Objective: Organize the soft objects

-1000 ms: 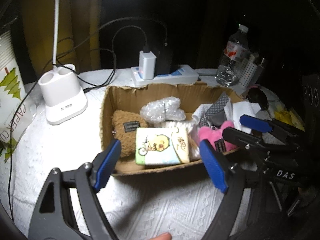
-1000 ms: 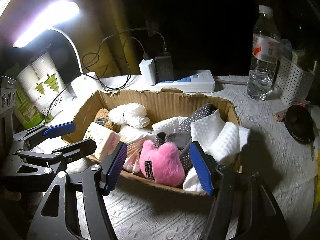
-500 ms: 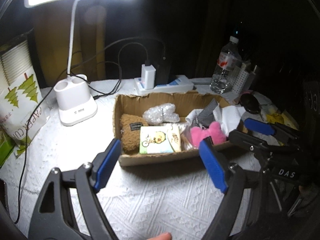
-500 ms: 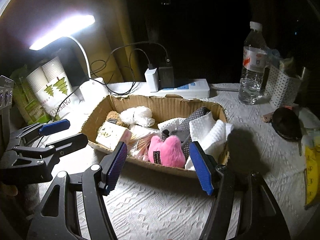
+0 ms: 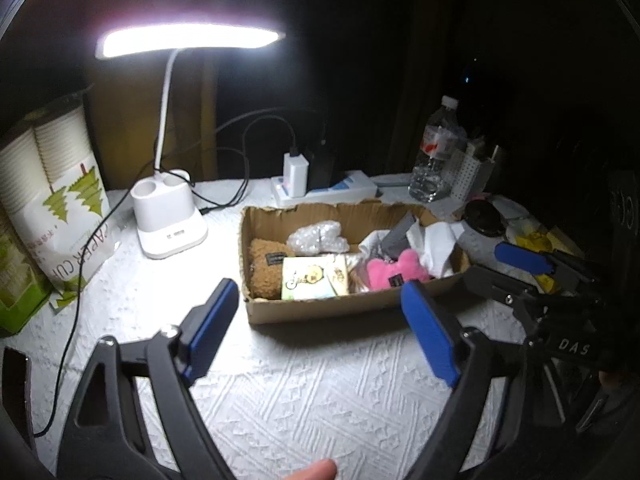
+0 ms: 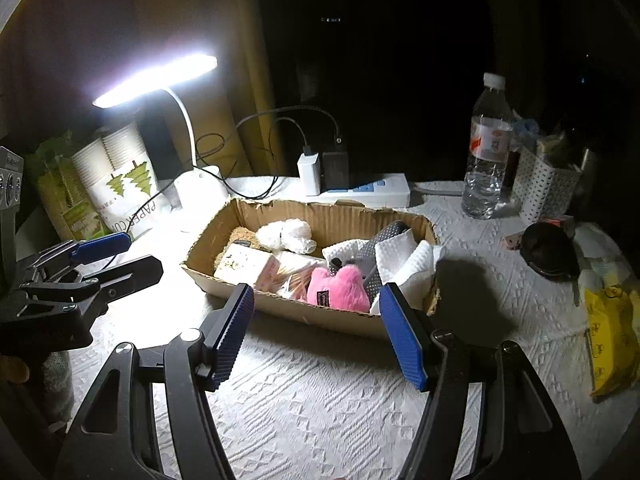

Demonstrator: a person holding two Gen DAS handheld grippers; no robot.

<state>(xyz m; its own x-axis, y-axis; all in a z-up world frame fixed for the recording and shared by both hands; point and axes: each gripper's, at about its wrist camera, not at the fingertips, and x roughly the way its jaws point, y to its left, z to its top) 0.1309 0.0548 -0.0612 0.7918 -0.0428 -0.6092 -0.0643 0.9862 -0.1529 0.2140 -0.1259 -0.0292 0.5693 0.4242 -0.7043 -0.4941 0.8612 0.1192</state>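
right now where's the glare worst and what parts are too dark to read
Left wrist view: the desk lamp head blows out white and the tablecloth under it washes out; the background is black. Right wrist view: same lamp glares less, the cardboard box casts a shadow to its right, and fisheye bends the edges.

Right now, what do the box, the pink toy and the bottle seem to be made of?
Box: corrugated cardboard, matte brown, with torn, ragged edges.
Pink toy: plush fabric, probably synthetic; fuzzy pile, with a small dark sewn label.
Bottle: clear plastic, probably; glossy and ribbed, with a white cap and a printed label.
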